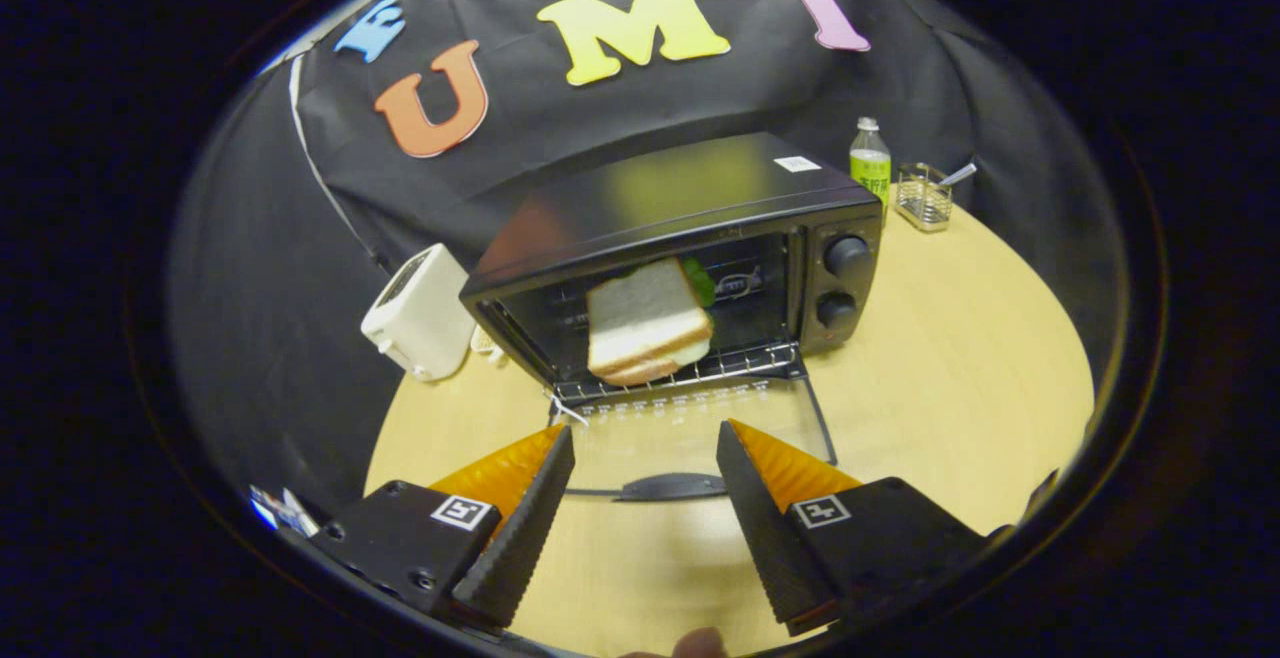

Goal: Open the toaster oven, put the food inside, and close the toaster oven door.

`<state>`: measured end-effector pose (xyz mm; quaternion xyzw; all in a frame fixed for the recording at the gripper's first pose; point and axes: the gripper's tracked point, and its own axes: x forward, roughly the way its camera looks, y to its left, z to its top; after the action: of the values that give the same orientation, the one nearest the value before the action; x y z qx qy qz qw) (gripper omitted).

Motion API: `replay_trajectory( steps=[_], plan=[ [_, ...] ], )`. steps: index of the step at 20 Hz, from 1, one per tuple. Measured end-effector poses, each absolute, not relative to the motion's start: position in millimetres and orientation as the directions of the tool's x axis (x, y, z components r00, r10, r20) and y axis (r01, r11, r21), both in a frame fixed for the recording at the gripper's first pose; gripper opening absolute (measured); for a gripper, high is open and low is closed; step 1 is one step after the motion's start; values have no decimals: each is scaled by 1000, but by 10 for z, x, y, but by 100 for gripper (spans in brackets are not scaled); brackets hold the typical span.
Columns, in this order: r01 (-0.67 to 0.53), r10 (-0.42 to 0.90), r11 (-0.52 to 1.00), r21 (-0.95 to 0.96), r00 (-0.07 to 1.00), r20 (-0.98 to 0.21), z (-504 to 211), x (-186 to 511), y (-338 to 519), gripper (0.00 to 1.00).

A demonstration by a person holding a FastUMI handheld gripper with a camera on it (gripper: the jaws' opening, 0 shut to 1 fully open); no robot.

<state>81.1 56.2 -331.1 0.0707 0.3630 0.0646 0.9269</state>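
A black toaster oven (690,208) stands on the round wooden table (960,378) with its glass door (690,438) folded down flat toward me. A sandwich (648,323) of white bread with green lettuce lies on the wire rack (740,363) inside the oven. The door's dark handle (672,486) lies between my fingertips, a little beyond them. My gripper (645,438) is open, hovering above the door's near edge with nothing between its fingers.
A white pop-up toaster (420,313) sits left of the oven. Behind the oven to the right stand a green-labelled bottle (870,166) and a small wire basket (922,198). Two control knobs (845,256) are on the oven's right front panel.
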Motion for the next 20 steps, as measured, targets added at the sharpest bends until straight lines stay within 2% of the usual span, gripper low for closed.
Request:
replay_trajectory(
  steps=[9, 20],
  plan=[
    [-36, 98, 995, 98, 632, -769, -4374, 420, 404, 94],
    [-9, 31, 999, 33, 653, -757, -4604, 684, 520, 95]
  ],
)
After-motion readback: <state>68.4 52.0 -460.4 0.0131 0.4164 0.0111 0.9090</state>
